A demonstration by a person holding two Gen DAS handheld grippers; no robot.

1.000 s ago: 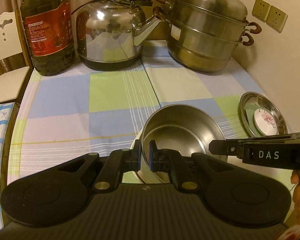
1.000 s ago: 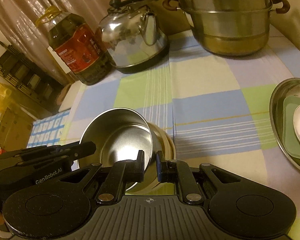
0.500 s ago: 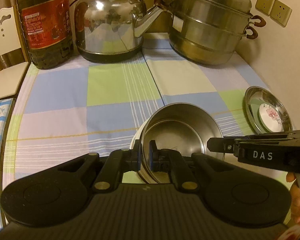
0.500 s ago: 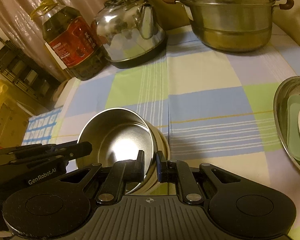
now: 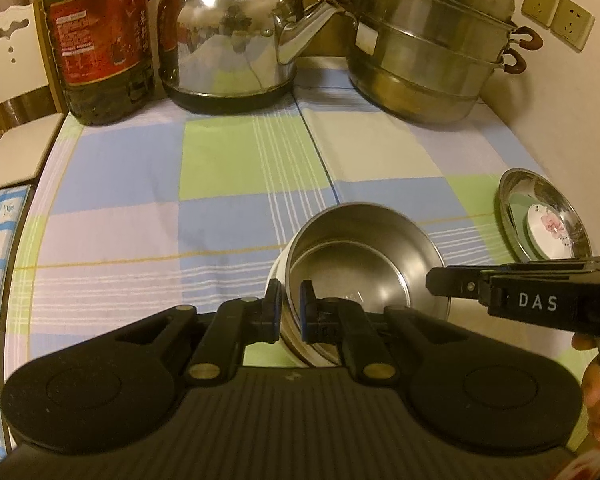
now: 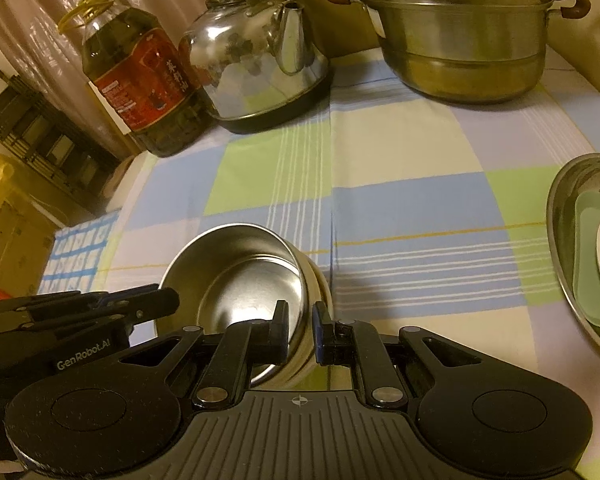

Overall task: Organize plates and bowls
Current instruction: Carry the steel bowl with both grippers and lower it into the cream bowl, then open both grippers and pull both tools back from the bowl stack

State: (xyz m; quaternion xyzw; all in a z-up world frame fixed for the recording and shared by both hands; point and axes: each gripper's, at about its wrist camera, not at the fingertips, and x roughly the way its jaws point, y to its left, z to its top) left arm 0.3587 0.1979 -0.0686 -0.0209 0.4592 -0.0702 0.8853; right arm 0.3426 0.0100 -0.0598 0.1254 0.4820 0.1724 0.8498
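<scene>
Left gripper (image 5: 290, 310) and right gripper (image 6: 301, 330) each clamp opposite rim walls of the round stainless-steel bowl (image 5: 360, 272), nested in a cream bowl (image 6: 322, 284) on the checked tablecloth (image 5: 220, 184).

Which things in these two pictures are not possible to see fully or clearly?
- Cream bowl under the steel bowl: left view, only its edge shows.
- Steel plate with green dish: right view, cut by the frame edge.
- Oil bottle top: left view, cut off.
- Bottle label text: both views, too blurred.
</scene>
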